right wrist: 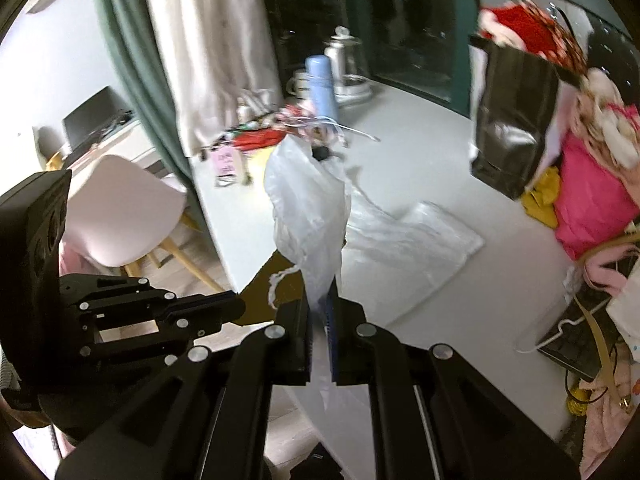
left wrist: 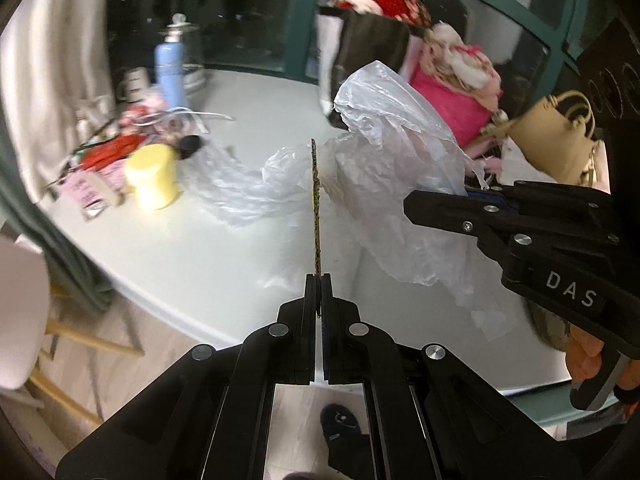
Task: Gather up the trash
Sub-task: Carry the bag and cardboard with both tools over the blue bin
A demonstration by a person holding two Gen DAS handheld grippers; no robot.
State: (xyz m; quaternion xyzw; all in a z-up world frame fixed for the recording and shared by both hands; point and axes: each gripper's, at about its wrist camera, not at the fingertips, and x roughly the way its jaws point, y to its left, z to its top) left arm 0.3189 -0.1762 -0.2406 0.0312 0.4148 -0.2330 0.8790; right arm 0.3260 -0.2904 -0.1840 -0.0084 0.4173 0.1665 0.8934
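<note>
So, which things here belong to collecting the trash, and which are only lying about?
For the job:
- flat brown card, pinched in the left gripper
- white plastic bag, held in the right gripper

Lying about:
- blue bottle
- yellow container
- pink bag
- black paper bag
- clear plastic sheet

My left wrist camera looks down along its fingers, close above the white table (left wrist: 240, 92), facing the far window. My right wrist camera does likewise from the right. Both share the blue bottle (left wrist: 170, 68) and white plastic bag (right wrist: 308, 200).
</note>
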